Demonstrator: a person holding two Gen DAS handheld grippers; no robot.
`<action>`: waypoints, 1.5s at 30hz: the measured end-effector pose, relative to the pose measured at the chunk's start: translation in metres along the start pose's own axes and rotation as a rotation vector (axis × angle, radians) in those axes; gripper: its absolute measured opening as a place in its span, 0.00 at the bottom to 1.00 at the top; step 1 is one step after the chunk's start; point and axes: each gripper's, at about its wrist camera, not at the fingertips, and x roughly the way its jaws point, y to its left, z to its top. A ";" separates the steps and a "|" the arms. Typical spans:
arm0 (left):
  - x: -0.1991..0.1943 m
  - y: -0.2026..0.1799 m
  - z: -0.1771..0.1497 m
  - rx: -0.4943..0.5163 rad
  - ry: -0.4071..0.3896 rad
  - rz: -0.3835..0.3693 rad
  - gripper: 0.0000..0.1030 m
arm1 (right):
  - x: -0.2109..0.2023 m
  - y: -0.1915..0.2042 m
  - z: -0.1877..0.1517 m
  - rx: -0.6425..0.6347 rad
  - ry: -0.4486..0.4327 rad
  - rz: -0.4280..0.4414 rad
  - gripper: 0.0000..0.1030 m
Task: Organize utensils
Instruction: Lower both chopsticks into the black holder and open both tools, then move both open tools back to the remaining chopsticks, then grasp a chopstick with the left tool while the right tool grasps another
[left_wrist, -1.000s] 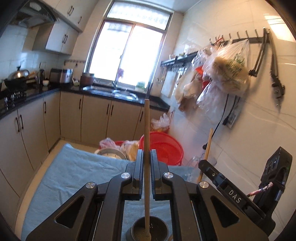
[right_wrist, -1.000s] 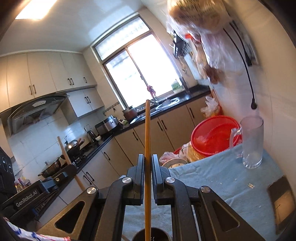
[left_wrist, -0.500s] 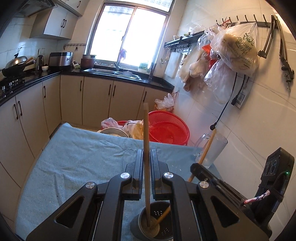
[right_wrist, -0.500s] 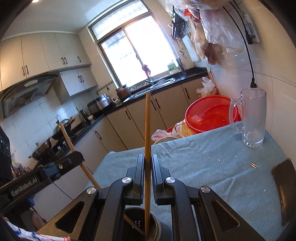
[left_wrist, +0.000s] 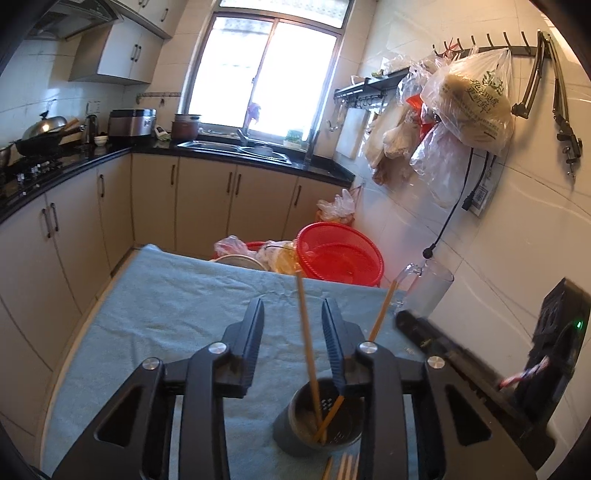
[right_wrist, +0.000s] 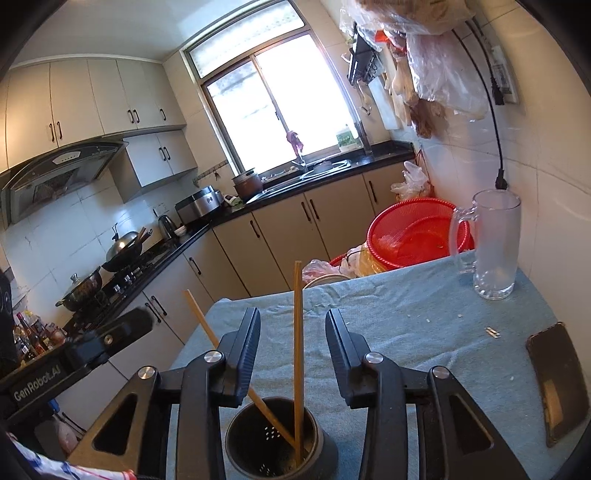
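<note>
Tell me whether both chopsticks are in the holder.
In. Both chopsticks stand with their lower ends inside the holder, leaning apart, free of either claw.

Two slim wooden chopsticks stand in a dark round utensil holder (right_wrist: 275, 441) with a perforated bottom, at the lower centre of the right wrist view. One chopstick (right_wrist: 297, 347) stands nearly upright; the other chopstick (right_wrist: 221, 354) leans toward the upper left, and their lower ends meet at the holder's floor. More chopstick tips (left_wrist: 343, 467) show at the bottom edge of the left wrist view.
</note>
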 end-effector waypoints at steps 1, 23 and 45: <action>-0.006 0.003 -0.002 -0.002 0.000 0.002 0.34 | -0.006 -0.001 0.002 0.001 -0.006 -0.003 0.38; -0.063 0.003 -0.149 0.137 0.272 -0.003 0.59 | -0.113 -0.092 -0.127 0.039 0.440 -0.142 0.37; 0.023 -0.029 -0.204 0.262 0.565 -0.003 0.25 | -0.074 -0.060 -0.172 -0.157 0.590 -0.217 0.23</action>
